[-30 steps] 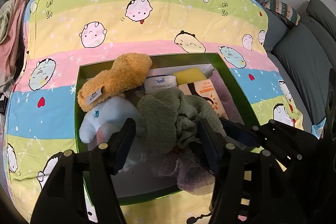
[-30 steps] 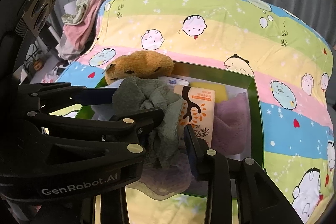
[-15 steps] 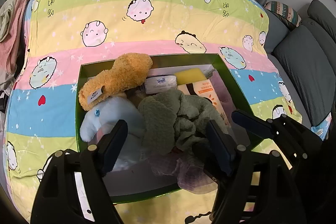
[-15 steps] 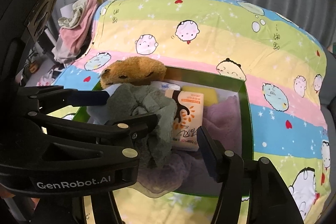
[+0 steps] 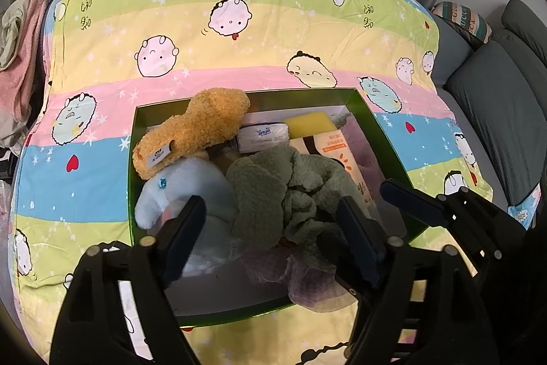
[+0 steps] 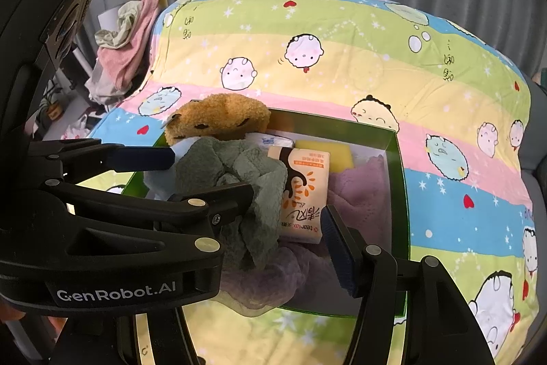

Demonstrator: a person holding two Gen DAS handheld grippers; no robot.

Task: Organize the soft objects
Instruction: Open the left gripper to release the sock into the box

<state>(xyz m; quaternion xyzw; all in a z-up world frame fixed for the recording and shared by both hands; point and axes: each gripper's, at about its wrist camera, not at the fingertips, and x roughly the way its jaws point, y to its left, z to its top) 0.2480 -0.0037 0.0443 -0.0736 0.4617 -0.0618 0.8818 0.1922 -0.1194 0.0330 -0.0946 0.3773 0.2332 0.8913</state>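
Both claws spread above crammed green box (image 5: 131, 159), green cloth (image 5: 273, 190) heaped

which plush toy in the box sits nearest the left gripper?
The pale blue plush toy, right beside the left gripper; the orange plush toy lies farther back.

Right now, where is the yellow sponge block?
The yellow sponge block sits at the far end of the green box, between the white tissue pack and the purple cloth.
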